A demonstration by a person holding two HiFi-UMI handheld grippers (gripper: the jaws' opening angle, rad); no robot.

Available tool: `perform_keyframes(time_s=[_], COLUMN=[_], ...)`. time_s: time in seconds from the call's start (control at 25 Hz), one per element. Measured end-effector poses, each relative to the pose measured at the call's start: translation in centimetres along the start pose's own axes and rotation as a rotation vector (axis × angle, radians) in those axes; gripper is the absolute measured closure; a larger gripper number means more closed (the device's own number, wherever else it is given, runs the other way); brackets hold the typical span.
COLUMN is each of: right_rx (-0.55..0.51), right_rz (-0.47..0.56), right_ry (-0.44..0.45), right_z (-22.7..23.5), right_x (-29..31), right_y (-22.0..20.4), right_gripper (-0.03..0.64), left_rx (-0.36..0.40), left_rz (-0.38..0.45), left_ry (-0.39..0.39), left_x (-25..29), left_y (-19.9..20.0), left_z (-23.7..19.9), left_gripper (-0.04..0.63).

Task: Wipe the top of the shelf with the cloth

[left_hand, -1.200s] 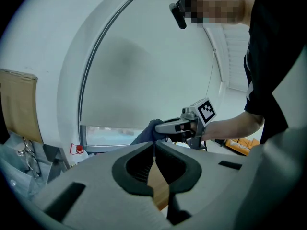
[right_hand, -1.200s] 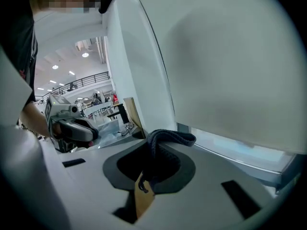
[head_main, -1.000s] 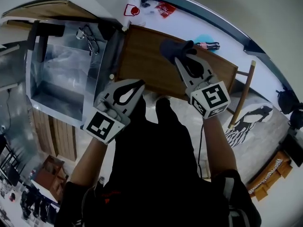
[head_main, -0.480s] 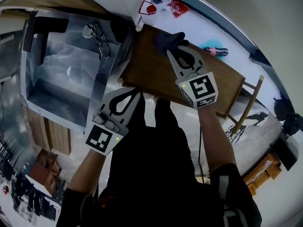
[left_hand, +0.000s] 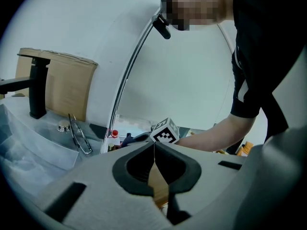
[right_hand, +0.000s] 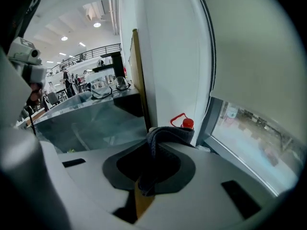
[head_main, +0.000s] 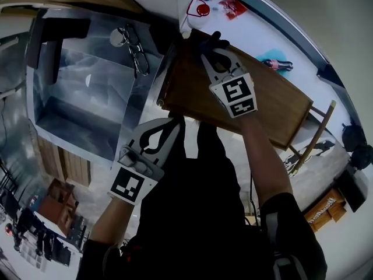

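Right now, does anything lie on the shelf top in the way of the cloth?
Nothing visible does. The right gripper holds the cloth at one corner of the shelf top, and the wood beside it is bare. The red-capped bottle stands beyond the edge.

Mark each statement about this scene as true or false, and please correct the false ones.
1. The right claw is shut on the cloth. True.
2. The left claw is open. False: its jaws are together with nothing between them.
3. The cloth lies at the right end of the shelf. False: it is at the far left corner, near the red-capped bottle.
4. Glasses lie at the sink. True.
5. The shelf top is white. False: it is brown wood.
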State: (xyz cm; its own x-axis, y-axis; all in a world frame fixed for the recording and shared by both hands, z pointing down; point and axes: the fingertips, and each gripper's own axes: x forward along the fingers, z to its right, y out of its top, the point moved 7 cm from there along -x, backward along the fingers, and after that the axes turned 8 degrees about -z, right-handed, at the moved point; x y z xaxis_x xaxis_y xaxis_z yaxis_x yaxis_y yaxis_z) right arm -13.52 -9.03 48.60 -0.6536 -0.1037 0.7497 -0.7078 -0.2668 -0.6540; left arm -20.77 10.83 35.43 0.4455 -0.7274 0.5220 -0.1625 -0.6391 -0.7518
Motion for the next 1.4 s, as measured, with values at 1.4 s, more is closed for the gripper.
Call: perform_keyframes(time_s=[1.4], right_rx=[0.173], right_rz=[-0.151], right_ry=[-0.133], right_z=[5.1], right_x=[-1.9], right_y=[-9.5], right_gripper=[0.586], left_rx=[0.123], left_rz=[-0.070], left_ry=[-0.128], left_x=[5.4], left_y=[1.2], left_z=[5.9], left_gripper=[0.575])
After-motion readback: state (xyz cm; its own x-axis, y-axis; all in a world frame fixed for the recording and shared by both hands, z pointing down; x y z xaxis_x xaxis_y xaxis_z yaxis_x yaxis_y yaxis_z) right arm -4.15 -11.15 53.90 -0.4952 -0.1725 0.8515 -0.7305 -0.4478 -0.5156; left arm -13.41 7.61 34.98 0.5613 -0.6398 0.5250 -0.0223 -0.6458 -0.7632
